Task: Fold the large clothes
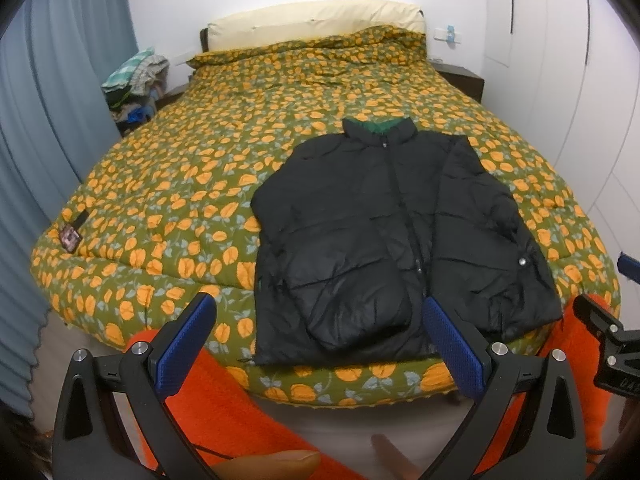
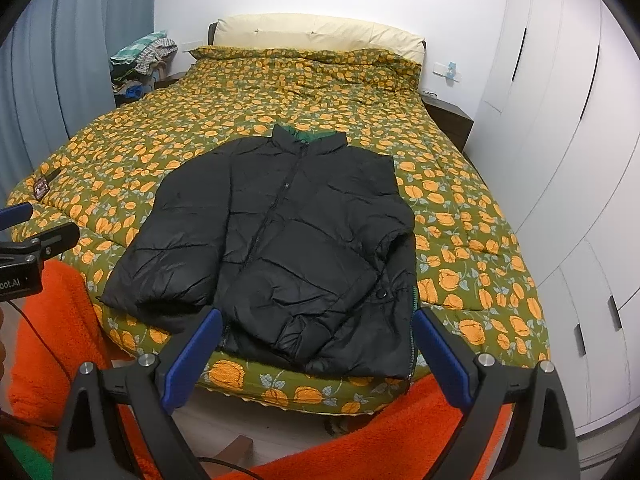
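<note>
Blue ribbed pads line both pairs of tongs, and each pair is seen spread wide with nothing gripped between the fingers. The left tongs (image 1: 320, 344) are held at the foot of the bed, just short of the hem of the black puffer jacket (image 1: 392, 240), which lies at 12 o'clock from them. The right tongs (image 2: 316, 354) are likewise held apart from the fabric, with the jacket's lower edge at 12 o'clock between the spread fingers. In the right wrist view the left tongs' body is glimpsed at 9 o'clock, and in the left wrist view part of the right tongs is seen at 3 o'clock.

The jacket is laid flat, front up and zipped, on the floral quilt (image 1: 168, 184) of orange and olive green, near the foot of the bed, with its green-lined collar (image 2: 310, 138) pointed toward the headboard (image 2: 316, 34). One sleeve is folded across the chest; the other is laid down along the jacket's side. Orange fleece garment (image 2: 56, 320) is seen below the tongs in both views. White wardrobe doors (image 2: 560, 120) are seen at 3 o'clock and blue curtains (image 1: 48, 100) at 9 o'clock.
</note>
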`<action>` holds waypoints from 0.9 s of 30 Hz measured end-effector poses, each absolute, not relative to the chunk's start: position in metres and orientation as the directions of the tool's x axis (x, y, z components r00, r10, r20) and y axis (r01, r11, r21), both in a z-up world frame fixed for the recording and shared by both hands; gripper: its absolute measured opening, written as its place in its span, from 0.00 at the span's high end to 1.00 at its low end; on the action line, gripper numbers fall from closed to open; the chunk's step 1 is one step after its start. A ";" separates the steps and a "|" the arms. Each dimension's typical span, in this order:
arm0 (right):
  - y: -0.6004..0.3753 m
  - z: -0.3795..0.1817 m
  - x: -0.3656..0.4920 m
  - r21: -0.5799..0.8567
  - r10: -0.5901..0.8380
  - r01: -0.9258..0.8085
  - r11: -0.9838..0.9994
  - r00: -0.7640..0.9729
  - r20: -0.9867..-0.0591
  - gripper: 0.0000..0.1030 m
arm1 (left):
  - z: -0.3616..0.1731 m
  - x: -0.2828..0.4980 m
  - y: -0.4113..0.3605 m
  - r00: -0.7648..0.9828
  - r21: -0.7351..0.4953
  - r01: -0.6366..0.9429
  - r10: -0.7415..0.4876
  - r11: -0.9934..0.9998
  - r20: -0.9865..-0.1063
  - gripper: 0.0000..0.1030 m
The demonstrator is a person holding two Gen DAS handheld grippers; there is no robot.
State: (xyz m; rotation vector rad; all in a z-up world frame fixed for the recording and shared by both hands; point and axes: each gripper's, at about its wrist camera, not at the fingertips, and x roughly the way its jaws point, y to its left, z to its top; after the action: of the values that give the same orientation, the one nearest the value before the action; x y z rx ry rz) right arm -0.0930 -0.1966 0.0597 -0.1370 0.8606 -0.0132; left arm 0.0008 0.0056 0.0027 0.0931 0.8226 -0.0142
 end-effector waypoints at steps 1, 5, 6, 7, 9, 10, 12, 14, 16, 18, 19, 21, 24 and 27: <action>-0.198 0.059 -0.093 -0.125 -0.066 -0.044 0.991 0.653 -0.755 0.05 | 0.003 0.001 0.004 0.681 0.080 0.048 0.026 0.996 -0.732 0.00; -0.198 0.058 -0.093 -0.125 -0.066 -0.043 0.991 0.655 -0.753 0.05 | 0.003 0.001 0.003 0.679 0.083 0.049 0.028 0.995 -0.734 0.00; -0.198 0.058 -0.093 -0.123 -0.065 -0.043 0.991 0.653 -0.754 0.05 | 0.003 0.001 0.004 0.678 0.082 0.050 0.027 0.995 -0.734 0.00; -0.197 0.058 -0.093 -0.124 -0.066 -0.043 0.991 0.653 -0.755 0.05 | 0.003 0.002 0.003 0.677 0.082 0.050 0.026 0.995 -0.736 0.00; -0.197 0.058 -0.093 -0.122 -0.065 -0.043 0.992 0.649 -0.758 0.05 | 0.001 0.002 0.002 0.675 0.083 0.050 0.027 0.995 -0.737 0.00; -0.197 0.057 -0.093 -0.121 -0.064 -0.044 0.992 0.648 -0.759 0.05 | 0.001 0.002 0.002 0.675 0.084 0.051 0.028 0.995 -0.737 0.00; -0.196 0.055 -0.092 -0.119 -0.062 -0.046 0.992 0.643 -0.764 0.05 | 0.001 0.002 0.002 0.675 0.083 0.050 0.028 0.995 -0.738 0.00; -0.195 0.054 -0.092 -0.119 -0.060 -0.050 0.992 0.642 -0.765 0.05 | 0.001 0.002 0.002 0.675 0.081 0.050 0.026 0.995 -0.737 0.00; -0.195 0.052 -0.091 -0.122 -0.060 -0.052 0.991 0.642 -0.764 0.05 | 0.000 0.002 0.002 0.675 0.081 0.051 0.025 0.995 -0.737 0.00; -0.194 0.051 -0.090 -0.123 -0.059 -0.056 0.991 0.642 -0.765 0.05 | -0.001 0.002 0.002 0.676 0.080 0.050 0.025 0.996 -0.737 0.00; -0.193 0.052 -0.090 -0.124 -0.058 -0.057 0.991 0.643 -0.764 0.05 | -0.001 0.002 0.002 0.676 0.081 0.050 0.026 0.996 -0.736 0.00; -0.193 0.052 -0.090 -0.124 -0.056 -0.060 0.990 0.645 -0.762 0.05 | -0.001 0.002 0.002 0.675 0.080 0.050 0.025 0.996 -0.737 0.00; -0.192 0.052 -0.090 -0.128 -0.058 -0.062 0.990 0.646 -0.761 0.05 | -0.001 0.002 0.001 0.676 0.080 0.052 0.024 0.995 -0.737 0.00; -0.192 0.052 -0.090 -0.126 -0.056 -0.063 0.990 0.644 -0.763 0.05 | -0.001 0.003 0.002 0.675 0.081 0.051 0.025 0.995 -0.738 0.00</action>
State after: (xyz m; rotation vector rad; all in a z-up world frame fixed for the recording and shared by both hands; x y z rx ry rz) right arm -0.0899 -0.1917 0.0521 -0.1455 0.8714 0.0039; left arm 0.0025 0.0015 -0.0006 0.0978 0.8305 -0.0148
